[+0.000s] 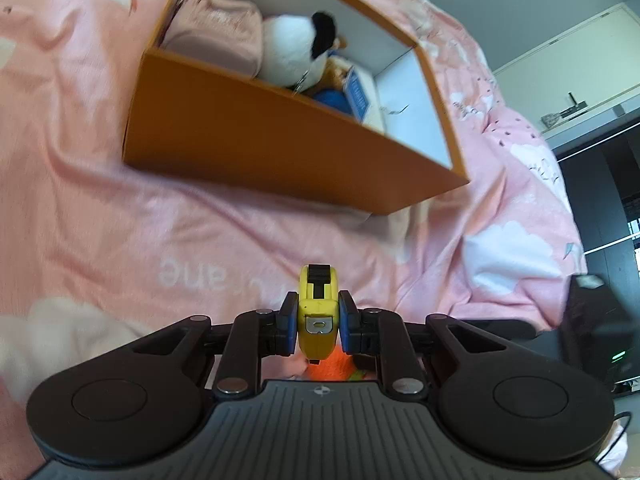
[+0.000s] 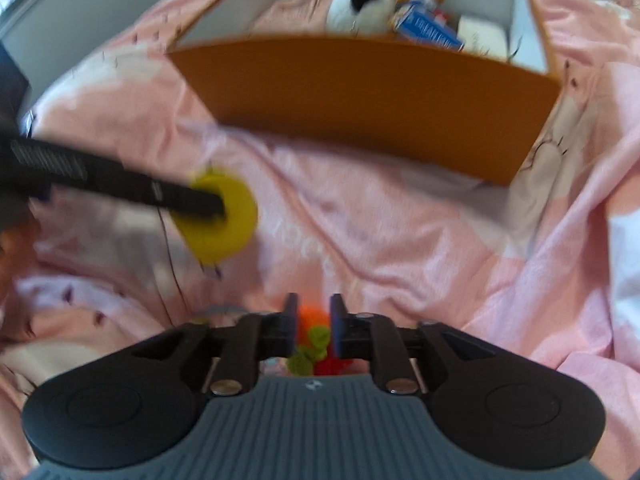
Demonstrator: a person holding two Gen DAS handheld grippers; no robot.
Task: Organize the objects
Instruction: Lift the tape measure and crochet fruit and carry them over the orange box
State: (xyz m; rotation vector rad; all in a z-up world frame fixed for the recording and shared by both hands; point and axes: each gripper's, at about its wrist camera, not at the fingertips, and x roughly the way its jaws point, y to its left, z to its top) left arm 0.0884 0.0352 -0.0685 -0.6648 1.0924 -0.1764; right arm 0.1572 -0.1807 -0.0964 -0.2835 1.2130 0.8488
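My left gripper (image 1: pixel 318 318) is shut on a yellow tape measure (image 1: pixel 317 308) and holds it above the pink bedsheet, short of the orange box (image 1: pixel 280 148). The same tape measure (image 2: pixel 218 220) shows blurred at the left of the right wrist view, held by the left gripper (image 2: pixel 218 210). My right gripper (image 2: pixel 313 320) holds an orange and green fuzzy toy (image 2: pixel 316 340) between its fingers. The orange box (image 2: pixel 360 92) holds a pink cloth (image 1: pixel 216 34), a black-and-white plush (image 1: pixel 298 46) and a blue packet (image 1: pixel 357 94).
A pink printed bedsheet (image 1: pixel 120 220) covers the bed. White cabinets (image 1: pixel 560 68) and dark furniture (image 1: pixel 600 200) stand at the right beyond the bed. A dark device with a green light (image 1: pixel 600 340) sits at the right edge.
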